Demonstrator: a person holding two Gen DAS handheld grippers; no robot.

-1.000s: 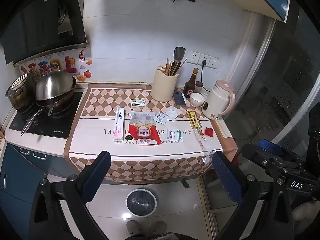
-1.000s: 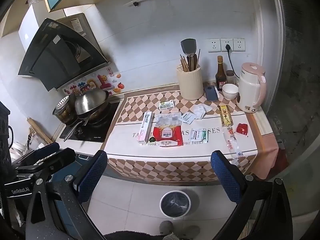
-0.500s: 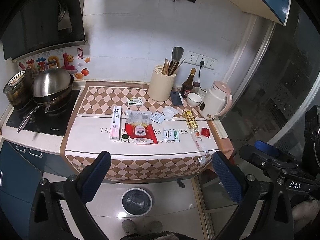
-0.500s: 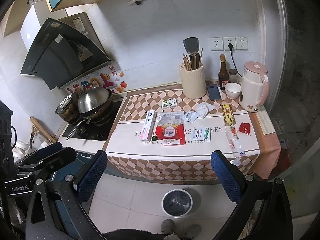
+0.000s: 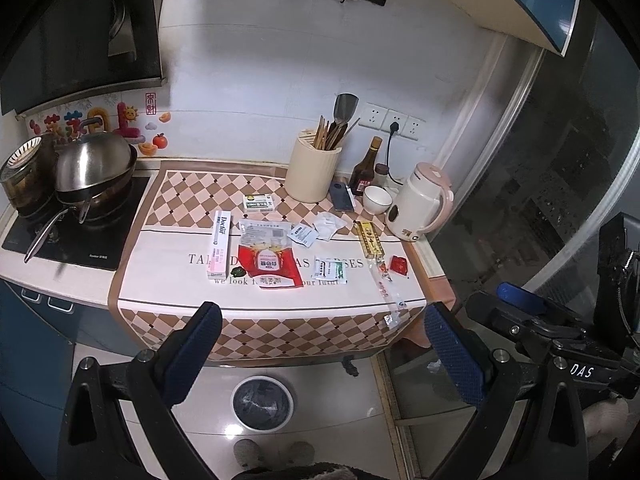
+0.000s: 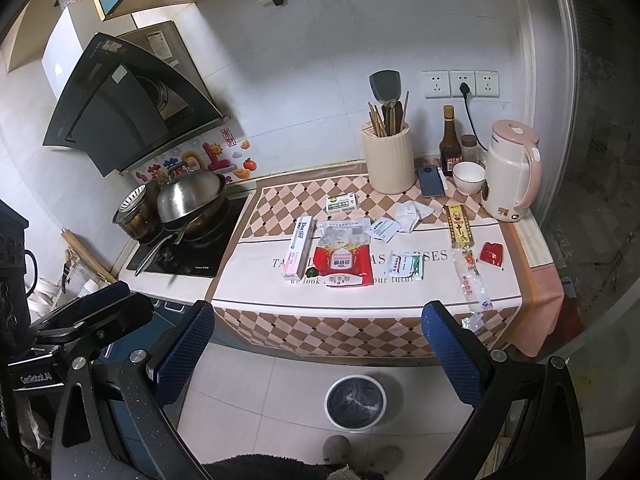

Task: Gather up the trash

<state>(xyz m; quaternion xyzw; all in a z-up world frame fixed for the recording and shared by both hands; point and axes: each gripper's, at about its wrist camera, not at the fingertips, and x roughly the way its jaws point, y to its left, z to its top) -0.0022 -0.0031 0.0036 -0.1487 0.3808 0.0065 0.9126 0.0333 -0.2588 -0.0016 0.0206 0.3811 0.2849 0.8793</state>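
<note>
Both my tools, left tool and right tool, gape wide and empty. Wrappers litter mid-frame tabletop; bin sits lower centre. The clear sleeve, seemingly overhanging, could slide off if nudged.

Both grippers are hanging well back from the worktop, over open floor, with nothing standing between them and its front edge. The wrappers are lying flat across the middle of the cloth, leaving approach from above unobstructed. Tall things are crowding the back right: the utensil holder, the bottle, the bowl and the kettle. On the left, the pan and its handle are jutting toward the front over the cooktop. The bin is sitting on the floor below the worktop's front edge, with bare tiles around it
</note>
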